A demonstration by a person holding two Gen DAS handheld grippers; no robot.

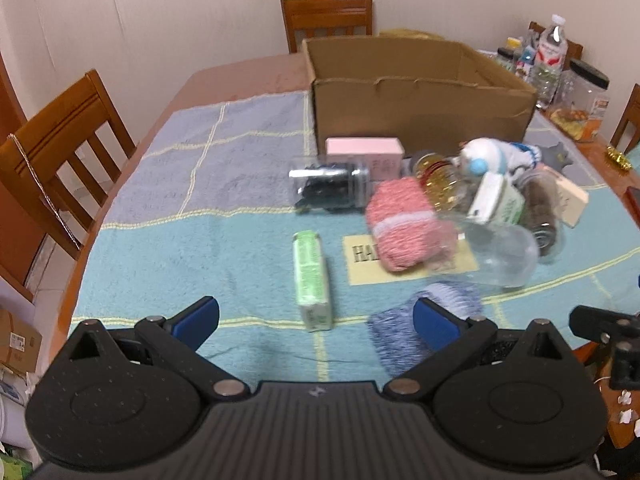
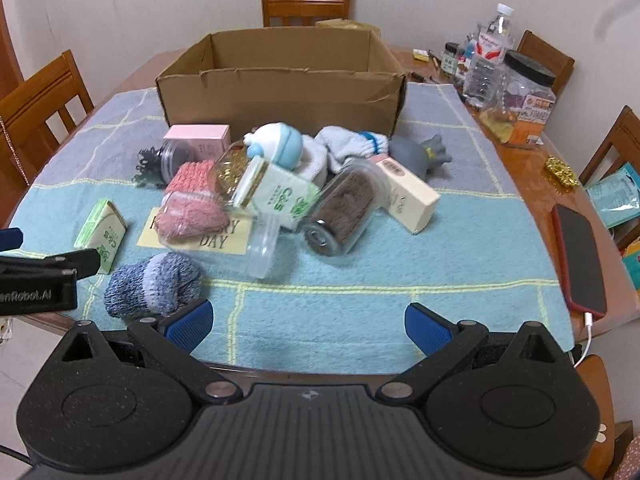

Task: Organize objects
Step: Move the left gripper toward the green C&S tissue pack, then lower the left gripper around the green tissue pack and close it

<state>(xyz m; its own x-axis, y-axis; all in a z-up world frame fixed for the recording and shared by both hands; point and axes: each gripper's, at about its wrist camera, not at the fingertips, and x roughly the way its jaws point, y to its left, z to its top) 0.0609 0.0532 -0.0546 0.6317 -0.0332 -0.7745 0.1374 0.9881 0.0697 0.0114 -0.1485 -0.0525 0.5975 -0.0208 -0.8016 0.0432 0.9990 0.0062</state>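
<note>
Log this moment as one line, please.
left gripper open, empty | right gripper open, empty | cardboard box empty | items on towel

Clothed table (image 2: 532, 184) (towel (image 2: 360, 304), phone (image 2: 580, 256))

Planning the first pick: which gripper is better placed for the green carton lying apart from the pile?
Left. The green carton lies just ahead of the open left gripper, between its fingers' line. From the right gripper, also open, it sits far off to the left edge.
</note>
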